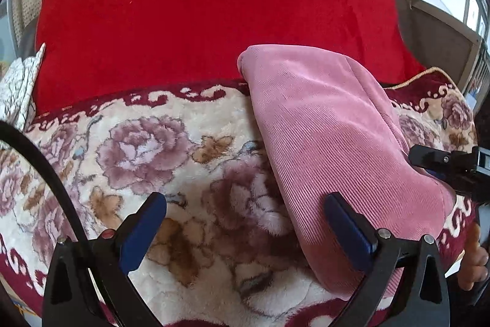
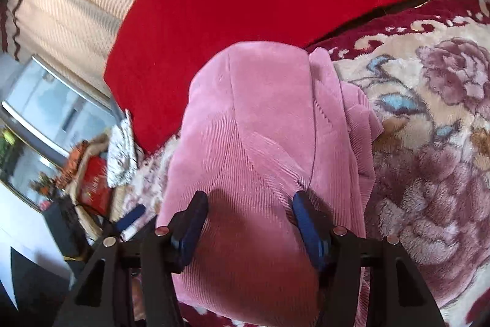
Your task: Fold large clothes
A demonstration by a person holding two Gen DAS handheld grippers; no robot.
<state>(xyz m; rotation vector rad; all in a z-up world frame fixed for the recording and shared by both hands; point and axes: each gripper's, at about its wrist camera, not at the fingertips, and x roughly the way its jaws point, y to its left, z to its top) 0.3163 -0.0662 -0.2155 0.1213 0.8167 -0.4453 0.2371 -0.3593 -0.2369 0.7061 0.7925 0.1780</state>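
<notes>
We've got the pink garment [image 2: 263,124] folded on the floral blanket [image 1: 171,137], left gripper [image 1: 245,230] and right gripper [image 2: 249,227] both released, so we press the fold flat gently.

Left gripper [image 1: 245,229] spread wide — pink garment [image 1: 330,137] on floral blanket [image 1: 137,143].

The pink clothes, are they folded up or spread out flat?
Folded up. The pink clothes lie as a narrow, thick bundle on the flowery blanket, with layered edges showing along one side.
</notes>
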